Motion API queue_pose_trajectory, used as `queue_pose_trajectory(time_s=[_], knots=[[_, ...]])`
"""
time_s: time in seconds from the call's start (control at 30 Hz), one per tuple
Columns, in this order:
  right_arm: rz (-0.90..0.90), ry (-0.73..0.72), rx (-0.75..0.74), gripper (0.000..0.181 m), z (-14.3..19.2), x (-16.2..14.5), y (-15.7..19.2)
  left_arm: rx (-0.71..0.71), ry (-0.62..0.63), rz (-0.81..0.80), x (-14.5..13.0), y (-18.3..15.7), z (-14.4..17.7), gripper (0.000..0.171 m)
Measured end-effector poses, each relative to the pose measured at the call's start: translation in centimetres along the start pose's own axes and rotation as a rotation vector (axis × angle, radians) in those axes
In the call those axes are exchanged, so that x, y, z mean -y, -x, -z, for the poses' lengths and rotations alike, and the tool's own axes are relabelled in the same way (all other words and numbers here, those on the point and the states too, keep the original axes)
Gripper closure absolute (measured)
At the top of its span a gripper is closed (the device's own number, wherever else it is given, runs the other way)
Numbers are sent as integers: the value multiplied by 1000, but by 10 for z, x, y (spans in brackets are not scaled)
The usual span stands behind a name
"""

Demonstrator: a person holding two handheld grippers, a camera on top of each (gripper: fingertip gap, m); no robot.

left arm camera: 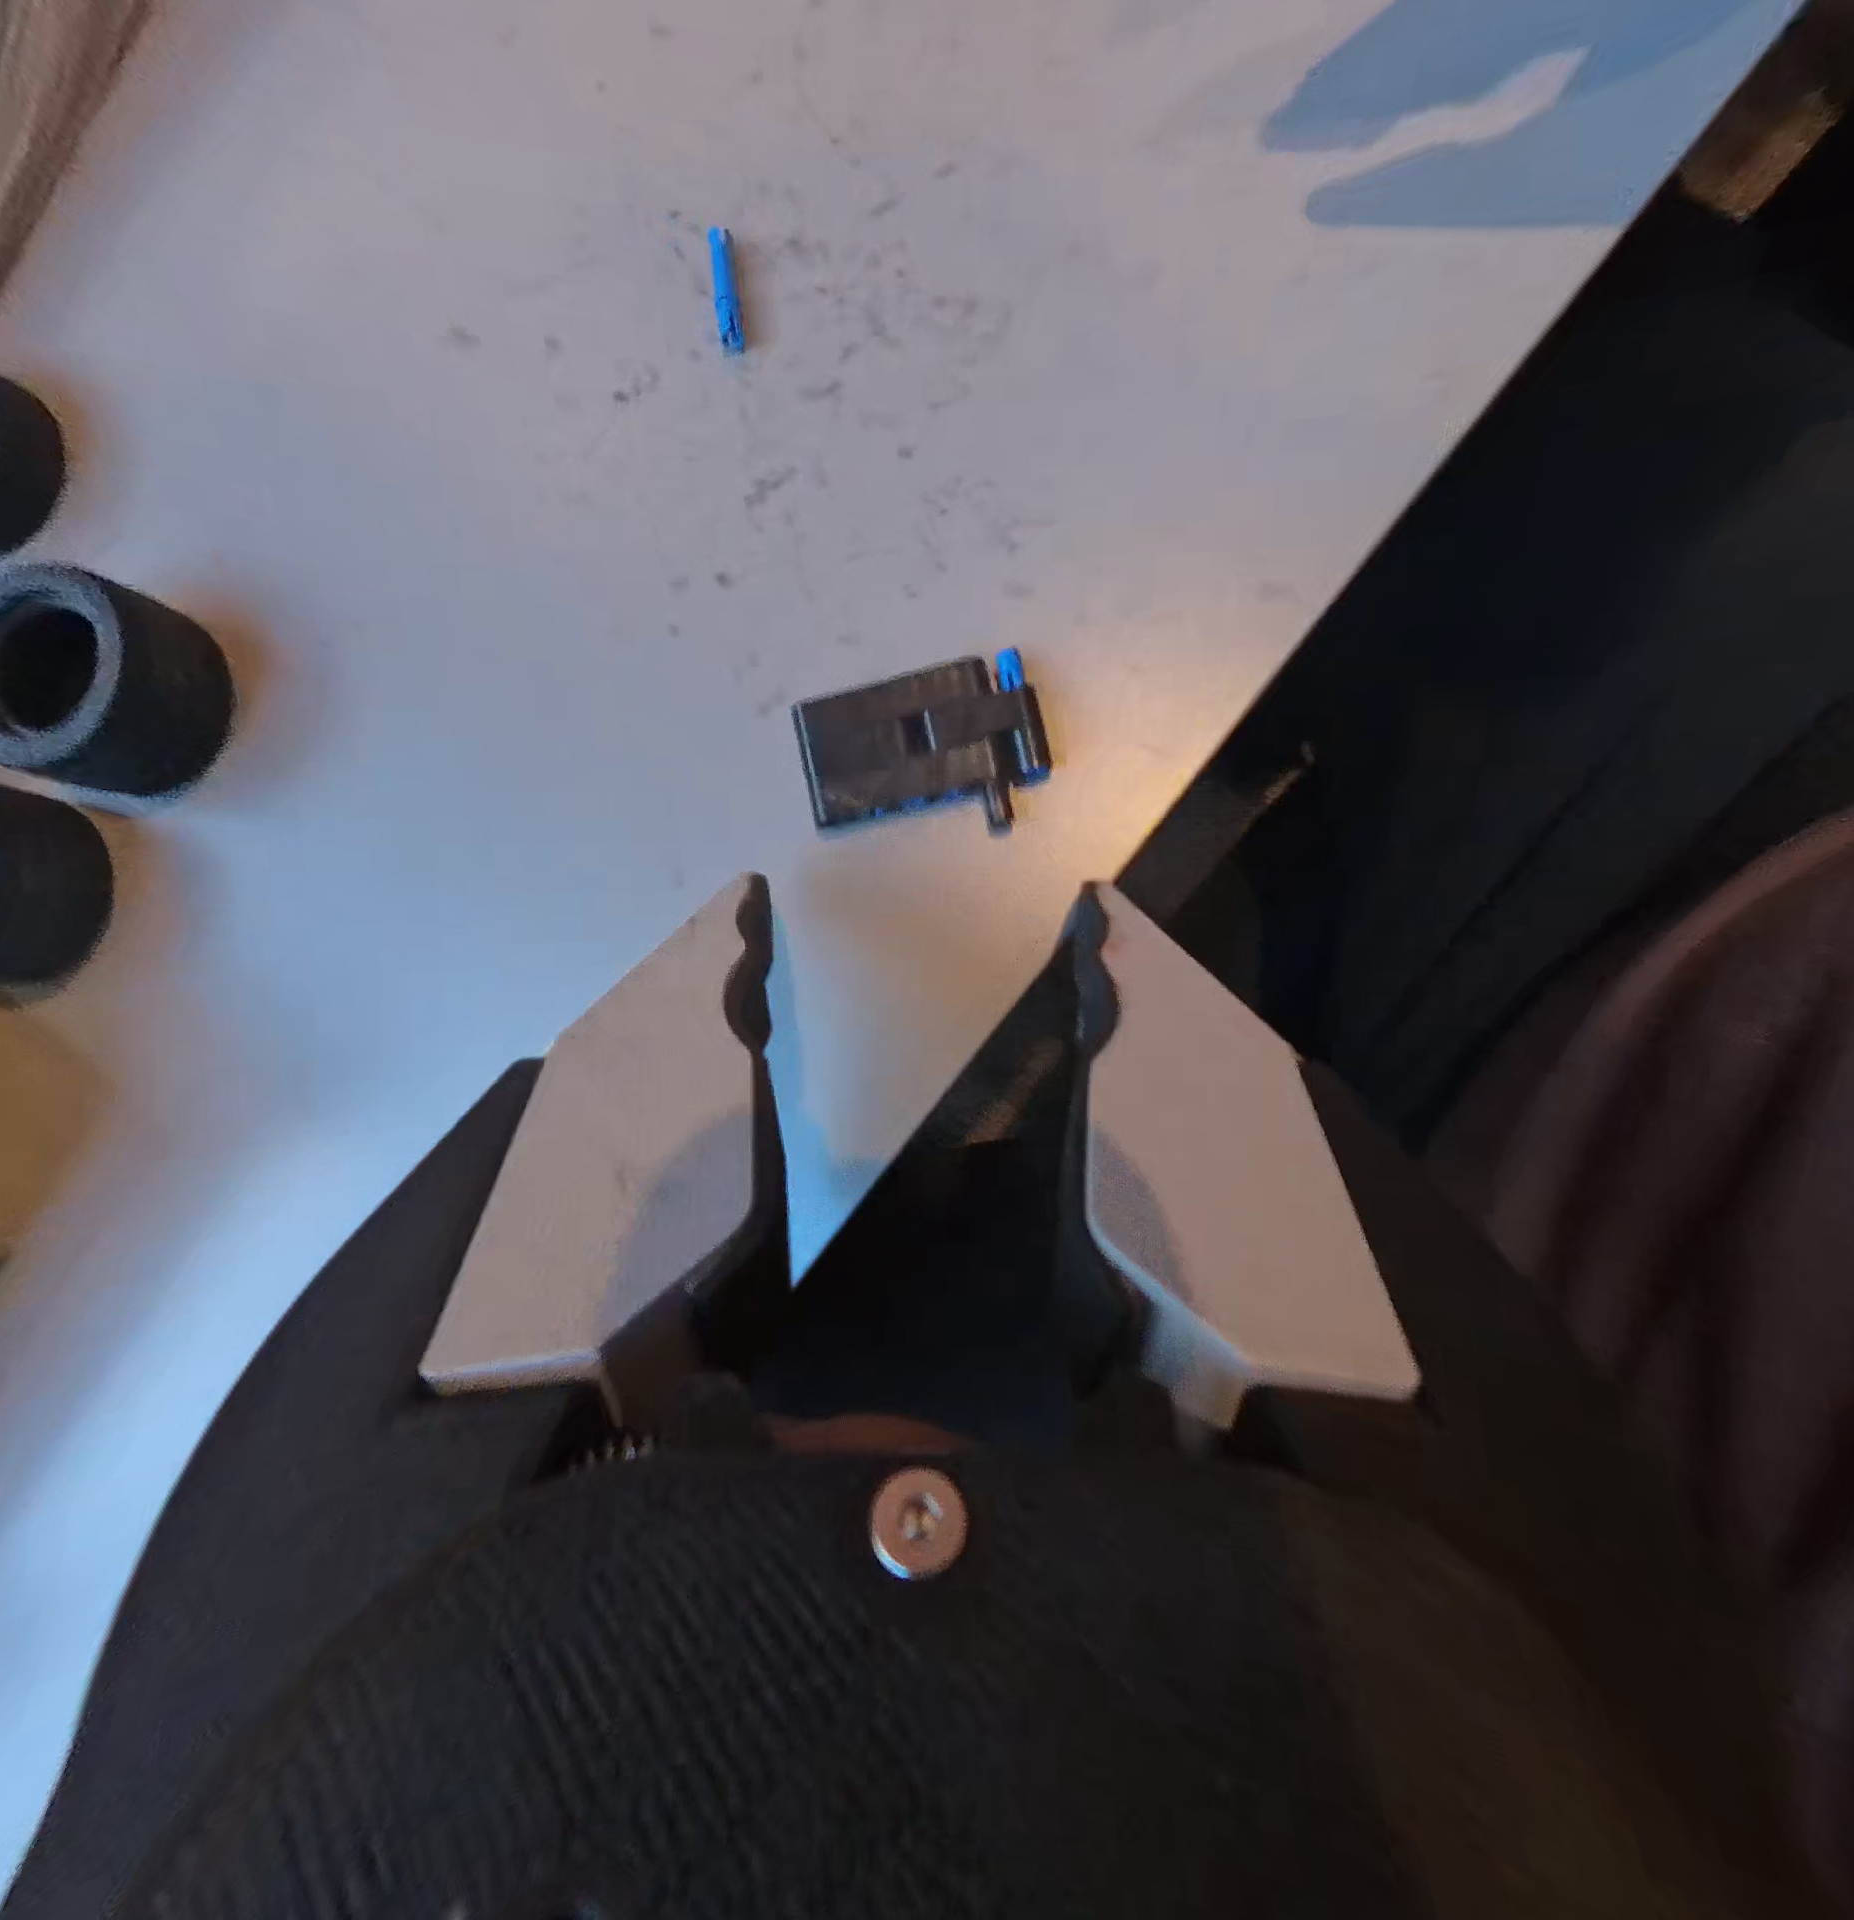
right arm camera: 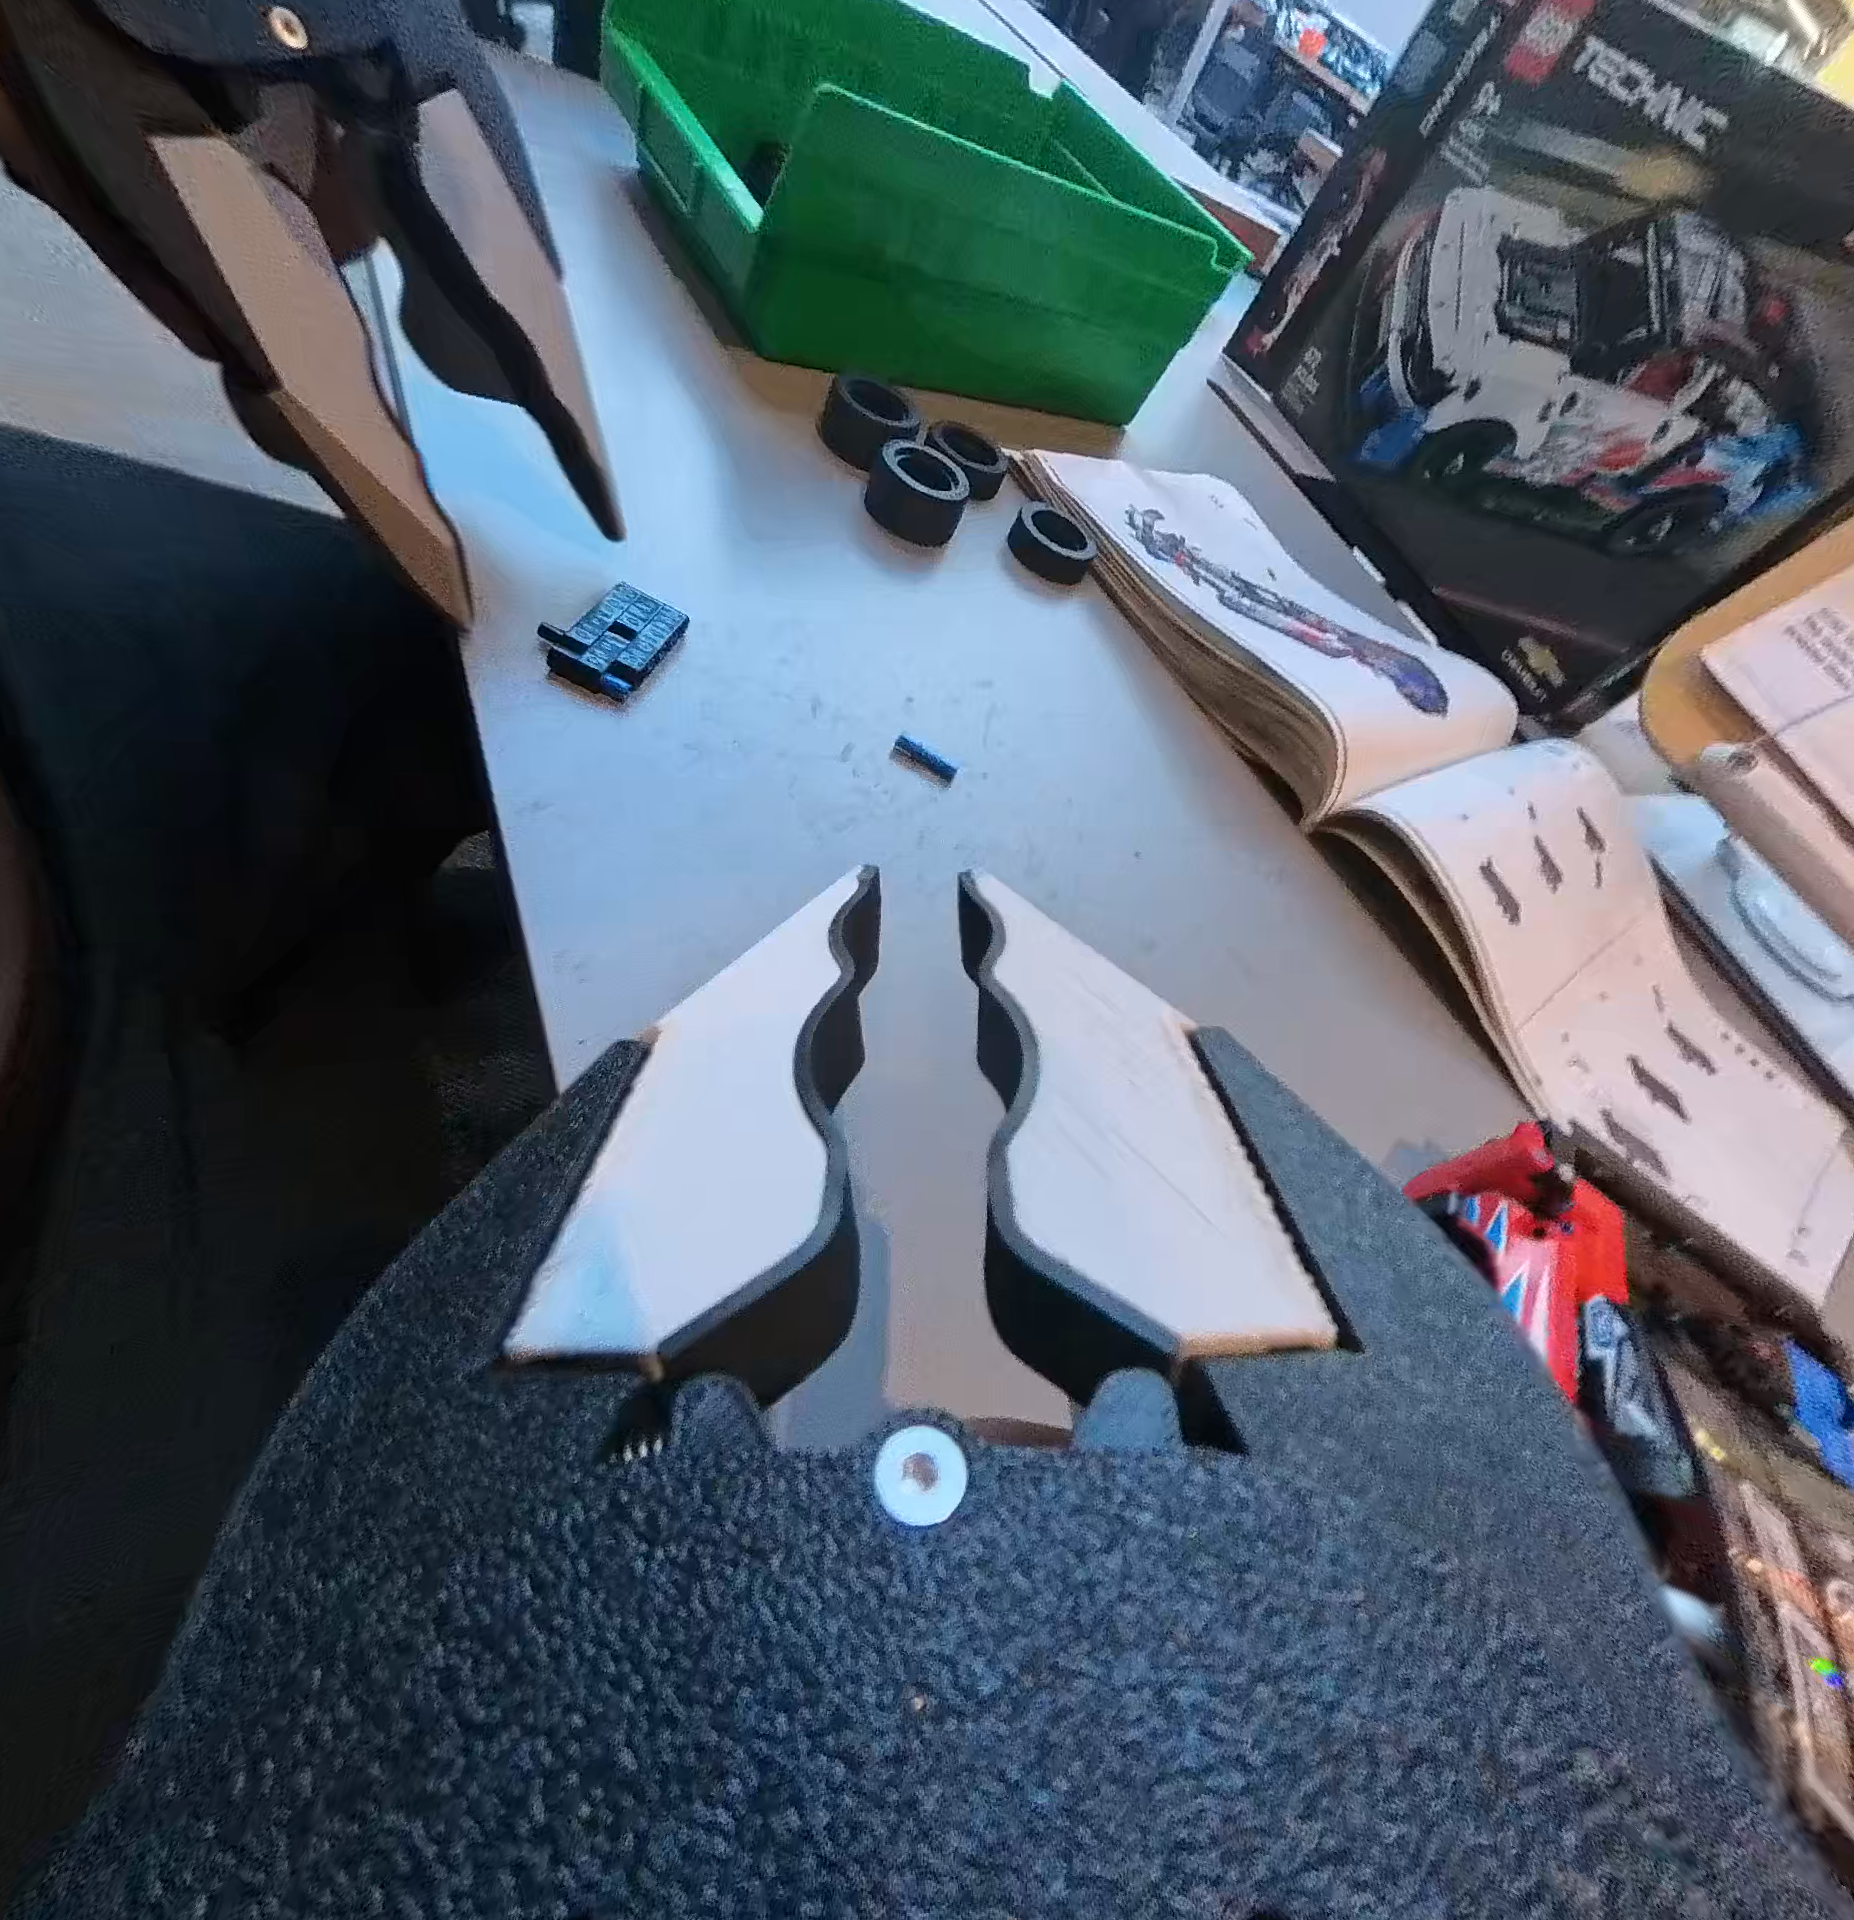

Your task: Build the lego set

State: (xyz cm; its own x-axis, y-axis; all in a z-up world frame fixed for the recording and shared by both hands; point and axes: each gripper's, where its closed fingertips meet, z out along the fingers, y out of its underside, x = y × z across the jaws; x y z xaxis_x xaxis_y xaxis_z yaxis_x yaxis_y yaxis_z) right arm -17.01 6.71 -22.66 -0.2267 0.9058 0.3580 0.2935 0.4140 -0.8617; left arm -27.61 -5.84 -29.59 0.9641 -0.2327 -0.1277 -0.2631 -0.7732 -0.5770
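A small black lego assembly with a blue pin at one end lies on the white table near its edge; it also shows in the right wrist view. A loose blue pin lies farther out on the table, and it shows in the right wrist view too. My left gripper is open and empty, hovering just short of the black assembly; it also appears at the top left of the right wrist view. My right gripper is open a little and empty, short of the loose pin.
Several black tyres stand beyond the parts, also at the left in the left wrist view. An open instruction booklet, a green bin, the set's box and a red model fill the right side. The table edge runs close by. The tips of one gripper are about 20 cm away from the tips of the other. My left gripper's tips are some 12 cm from the loose blue pin.
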Motion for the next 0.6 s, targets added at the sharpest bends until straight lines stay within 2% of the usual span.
queue_pose_trajectory(time_s=[0.13, 0.27, 0.47, 0.5, 0.57, 0.6], knots=[[52, -8, 9, 167, -5, 4, -4, 20, -28, -14, 13, 3, -10, 117], [45, -41, 40, 167, -8, 6, -5, -33, -36, -41, 20, 2, -16, 127], [-33, -82, 112, 167, -17, -1, 9, -158, -117, -191, 26, 5, -21, 128], [-26, -69, 122, 168, -19, -4, 13, -148, -140, -201, 28, 8, -21, 132], [44, -26, 94, 167, -24, -9, 16, -101, -210, -234, 34, 14, -19, 171], [81, -4, 88, 167, -27, -11, 20, -62, -253, -245, 37, 18, -20, 171]])
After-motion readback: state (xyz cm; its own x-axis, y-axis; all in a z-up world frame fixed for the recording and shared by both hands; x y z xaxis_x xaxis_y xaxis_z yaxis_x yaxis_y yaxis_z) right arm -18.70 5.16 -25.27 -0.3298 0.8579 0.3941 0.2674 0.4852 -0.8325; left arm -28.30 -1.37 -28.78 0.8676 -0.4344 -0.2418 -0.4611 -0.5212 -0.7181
